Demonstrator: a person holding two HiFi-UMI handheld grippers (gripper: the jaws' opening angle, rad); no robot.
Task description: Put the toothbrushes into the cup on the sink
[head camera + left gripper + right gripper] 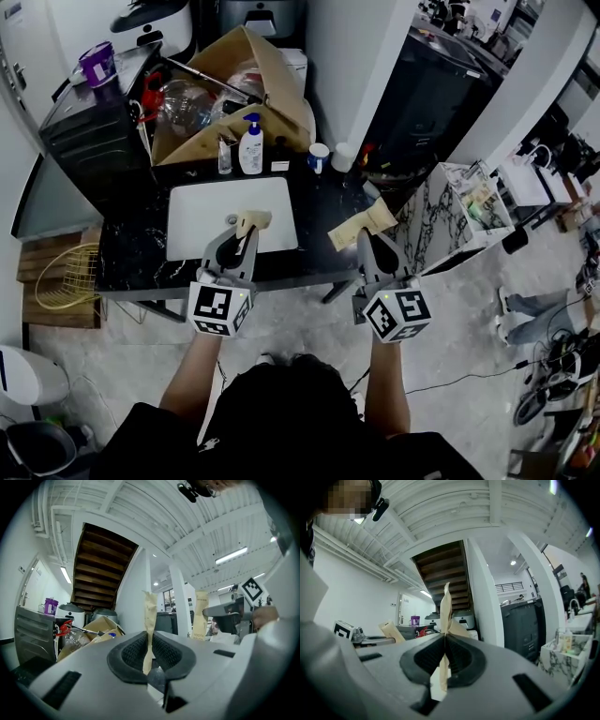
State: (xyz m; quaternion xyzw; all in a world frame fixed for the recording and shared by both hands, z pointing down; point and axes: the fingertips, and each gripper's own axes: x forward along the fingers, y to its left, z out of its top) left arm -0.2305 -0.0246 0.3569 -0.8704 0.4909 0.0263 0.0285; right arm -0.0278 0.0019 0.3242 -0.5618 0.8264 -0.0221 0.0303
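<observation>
I hold two tan paper toothbrush packets over the black counter. My left gripper (242,238) is shut on one packet (252,222) above the white sink (192,217); in the left gripper view that packet (150,616) stands upright between the pads. My right gripper (368,238) is shut on the other packet (362,226), to the right of the sink; it is seen edge-on in the right gripper view (446,605). A small blue and white cup (319,156) and a white cup (344,155) stand at the back of the counter, well beyond both grippers.
A pump bottle (250,146) and a small clear bottle (225,156) stand behind the sink. An open cardboard box (246,89) full of clutter rises behind them. A marble-patterned stand (469,216) is at the right, a wire basket (64,274) at the left.
</observation>
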